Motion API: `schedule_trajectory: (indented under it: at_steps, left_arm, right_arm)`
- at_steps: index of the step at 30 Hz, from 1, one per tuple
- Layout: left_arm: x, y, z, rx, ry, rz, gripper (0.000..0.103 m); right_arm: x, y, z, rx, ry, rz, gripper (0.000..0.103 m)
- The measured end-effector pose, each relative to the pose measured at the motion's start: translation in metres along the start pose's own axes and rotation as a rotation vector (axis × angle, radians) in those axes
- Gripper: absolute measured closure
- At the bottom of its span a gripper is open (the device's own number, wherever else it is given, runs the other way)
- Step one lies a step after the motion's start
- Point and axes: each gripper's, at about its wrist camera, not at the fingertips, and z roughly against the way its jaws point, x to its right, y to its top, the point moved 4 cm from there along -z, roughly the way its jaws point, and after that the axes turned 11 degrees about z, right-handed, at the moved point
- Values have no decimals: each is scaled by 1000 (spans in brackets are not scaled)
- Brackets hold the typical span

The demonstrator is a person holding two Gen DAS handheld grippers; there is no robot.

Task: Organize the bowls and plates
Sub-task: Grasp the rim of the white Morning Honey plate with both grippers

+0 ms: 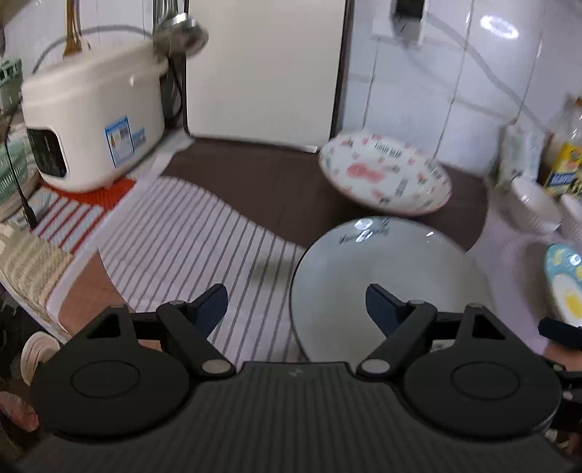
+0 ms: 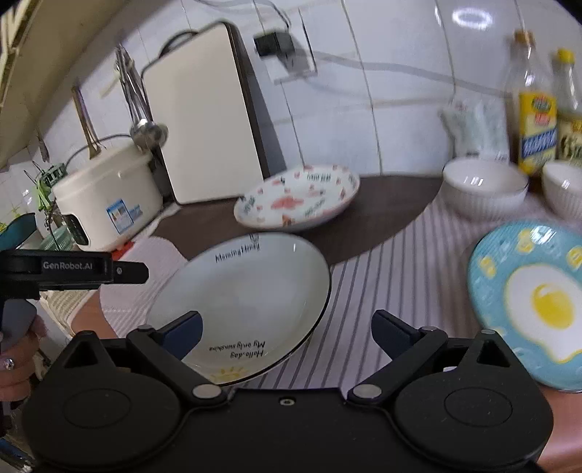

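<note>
A white plate with black lettering (image 1: 385, 269) (image 2: 240, 291) lies on the striped cloth (image 1: 203, 233). My left gripper (image 1: 296, 307) hovers open over its left rim, with the right finger above the plate and the left finger above the cloth. My right gripper (image 2: 289, 333) is open too, straddling the plate's near right rim without touching it. Behind it on the brown mat sits a red-patterned plate (image 1: 385, 174) (image 2: 296, 200). A blue fried-egg plate (image 2: 527, 302) (image 1: 565, 280) lies to the right. Two white ribbed bowls (image 2: 483, 189) (image 1: 534, 207) stand at the back right.
A white rice cooker (image 1: 91, 120) (image 2: 105, 203) stands at the back left beside a tall white board (image 1: 265, 65) against the tiled wall, with ladles (image 1: 182, 32) hanging above. Oil bottles (image 2: 538, 112) stand at the back right. The left gripper's body (image 2: 72, 269) and a hand (image 2: 18, 356) show at the right wrist view's left edge.
</note>
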Motion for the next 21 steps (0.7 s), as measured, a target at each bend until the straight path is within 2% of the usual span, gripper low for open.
schedule_trajectory:
  at_steps: [2,4,8,11,13,15,17,18,19,21]
  left_arm:
    - [-6,-2,-13,-40,-2,12,24]
    - [-11,-5,-21,-69,-14,23,39]
    - [-9,-10,-34,-106,-10,-24,51]
    - [-8,-14,-42,-138,-10,-26,59]
    - [-9,-16,-47,-171,-27,-5,73]
    - [-12,-15,-47,-152,-63,28,85]
    - [-13,-15,-48,-130,-71,24,85]
    - [-13,-15,-48,-126,-76,19,86]
    - [-12,-15,-49,-126,-79,17,87]
    - [-10,-17,-50,-120,-77,14,86]
  right_arm:
    - [2,-3,-12,-14,18,-13,8]
    - [3,-5,-20,-28,30,-30,10]
    - [8,-6,-31,-44,69,-93,18]
    - [8,-7,-39,-63,87,-98,32]
    - [8,-7,-44,-79,83,-97,47]
    - [9,-6,-45,-71,57,-97,51]
    - [10,-7,-46,-67,38,-90,59]
    - [11,-7,-47,-75,12,-81,71]
    - [12,-8,-49,-85,-5,-75,79]
    - [16,-7,-50,-82,8,-87,80]
